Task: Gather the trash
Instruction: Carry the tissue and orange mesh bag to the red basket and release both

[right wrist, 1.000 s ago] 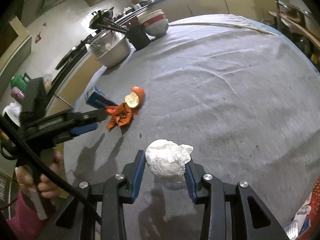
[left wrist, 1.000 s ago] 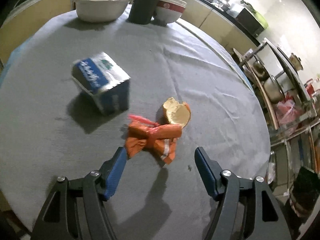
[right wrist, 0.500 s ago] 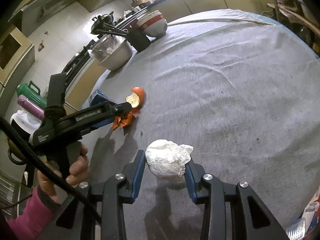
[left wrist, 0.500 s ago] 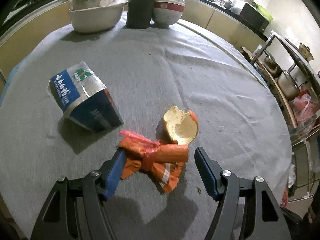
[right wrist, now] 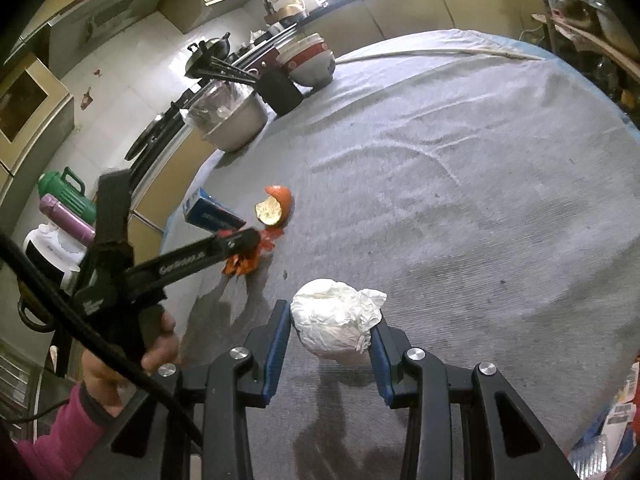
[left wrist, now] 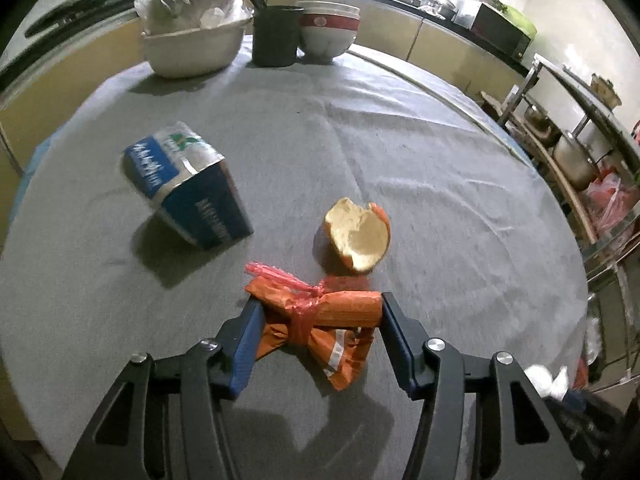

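Note:
An orange wrapper [left wrist: 320,320] tied with red string lies on the grey tablecloth [left wrist: 400,140]. My left gripper [left wrist: 320,312] straddles it and its jaws are closing, with both blue pads touching the wrapper's ends. In the right wrist view the left gripper [right wrist: 256,240] points down at the wrapper [right wrist: 244,262]. Just beyond lie a piece of orange peel [left wrist: 360,236] and a crushed blue carton [left wrist: 188,192]. My right gripper [right wrist: 332,328] is shut on a crumpled white paper ball [right wrist: 336,320], held just above the cloth.
At the table's far edge stand a metal basin [left wrist: 192,44], a dark cup with chopsticks [left wrist: 276,36] and stacked bowls [left wrist: 328,28]. A rack with pots [left wrist: 576,160] stands to the right. A person's hand [right wrist: 160,344] in a pink sleeve holds the left gripper.
The left gripper has moved forward and tilted down over the orange wrapper, and its jaws have narrowed onto it. The right gripper still holds the paper ball in the same place.

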Motion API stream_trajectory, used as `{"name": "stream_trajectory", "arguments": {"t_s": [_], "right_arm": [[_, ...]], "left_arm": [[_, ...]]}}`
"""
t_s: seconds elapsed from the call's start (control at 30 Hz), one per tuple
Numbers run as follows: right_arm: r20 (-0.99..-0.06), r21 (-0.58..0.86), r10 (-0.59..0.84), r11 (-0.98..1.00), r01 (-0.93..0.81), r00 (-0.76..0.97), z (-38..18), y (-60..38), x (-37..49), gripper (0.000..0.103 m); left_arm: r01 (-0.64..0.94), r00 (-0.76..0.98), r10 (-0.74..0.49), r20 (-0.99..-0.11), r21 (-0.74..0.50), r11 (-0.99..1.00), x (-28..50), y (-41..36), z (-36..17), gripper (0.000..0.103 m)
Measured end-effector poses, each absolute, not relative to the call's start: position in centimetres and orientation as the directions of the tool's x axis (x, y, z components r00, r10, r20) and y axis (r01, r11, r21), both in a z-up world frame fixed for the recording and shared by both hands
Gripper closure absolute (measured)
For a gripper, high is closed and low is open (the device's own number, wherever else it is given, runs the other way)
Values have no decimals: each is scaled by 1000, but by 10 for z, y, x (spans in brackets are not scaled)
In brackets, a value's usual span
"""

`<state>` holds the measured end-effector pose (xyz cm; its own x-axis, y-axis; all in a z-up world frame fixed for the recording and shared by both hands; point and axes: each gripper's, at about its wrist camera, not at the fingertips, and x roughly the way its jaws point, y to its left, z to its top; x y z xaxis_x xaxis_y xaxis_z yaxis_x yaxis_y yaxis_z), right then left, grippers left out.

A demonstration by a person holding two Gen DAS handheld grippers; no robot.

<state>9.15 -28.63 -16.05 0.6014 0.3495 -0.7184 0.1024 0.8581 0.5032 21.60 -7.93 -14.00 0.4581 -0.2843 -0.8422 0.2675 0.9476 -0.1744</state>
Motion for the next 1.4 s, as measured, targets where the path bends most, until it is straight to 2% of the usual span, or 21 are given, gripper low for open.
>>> {"name": "stream_trajectory", "arguments": {"t_s": [0.43, 1.4], "right_arm": [[-683, 523, 338, 845, 111, 648, -145, -302, 63, 63], [-622, 552, 311, 825, 121, 719, -126, -330, 9, 63]], "left_arm": [[307, 616, -133, -777, 81, 948, 151, -96, -91, 45], [390, 693, -117, -712, 232, 891, 90, -140, -64, 45]]}}
